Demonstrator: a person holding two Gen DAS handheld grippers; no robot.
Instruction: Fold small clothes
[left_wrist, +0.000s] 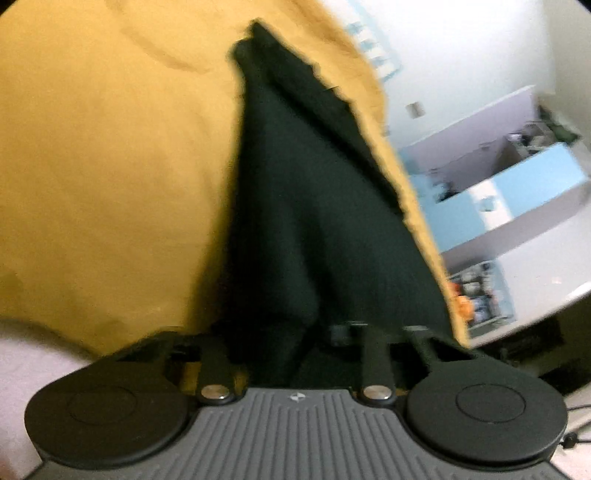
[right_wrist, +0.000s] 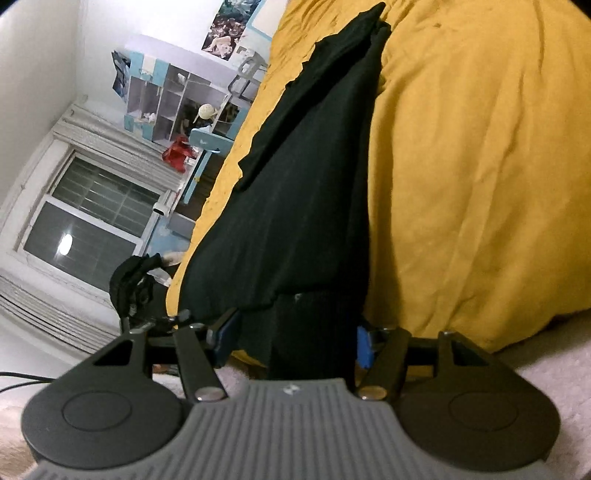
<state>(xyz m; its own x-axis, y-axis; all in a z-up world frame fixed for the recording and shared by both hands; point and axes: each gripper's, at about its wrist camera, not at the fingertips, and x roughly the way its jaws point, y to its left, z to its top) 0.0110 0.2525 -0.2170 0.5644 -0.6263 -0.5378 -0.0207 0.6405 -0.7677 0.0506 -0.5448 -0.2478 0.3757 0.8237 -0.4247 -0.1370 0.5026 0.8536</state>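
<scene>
Holding: a black garment (left_wrist: 295, 206) lies stretched over a mustard-yellow bedspread (left_wrist: 110, 166), one end at each gripper.
Garment place: in the left wrist view it runs from the jaws at 6 o'clock up to a narrow tip near 12 o'clock; in the right wrist view it climbs from 6 o'clock toward 1 o'clock, with a loose flap hanging off its edge at 11 o'clock.
Left gripper (left_wrist: 286, 354): jaws drawn nearly together, pinching a bunched fold of the black cloth.
Right gripper (right_wrist: 295, 343): jaws stand fairly wide, blue pads either side of a thick band of the garment; whether the pads press on it I cannot tell.
Surface: the bedspread is rumpled, with soft ridges at 3 o'clock in the right wrist view.
Step in hand, as I judge it: securing both ends before a fold.
Doing it well: get a firm bite on the right side too, then keep the cloth taut between the hands so the loose flap falls flat.
Risk: the bunched left pinch may hold several layers unevenly, giving a crooked edge.
</scene>
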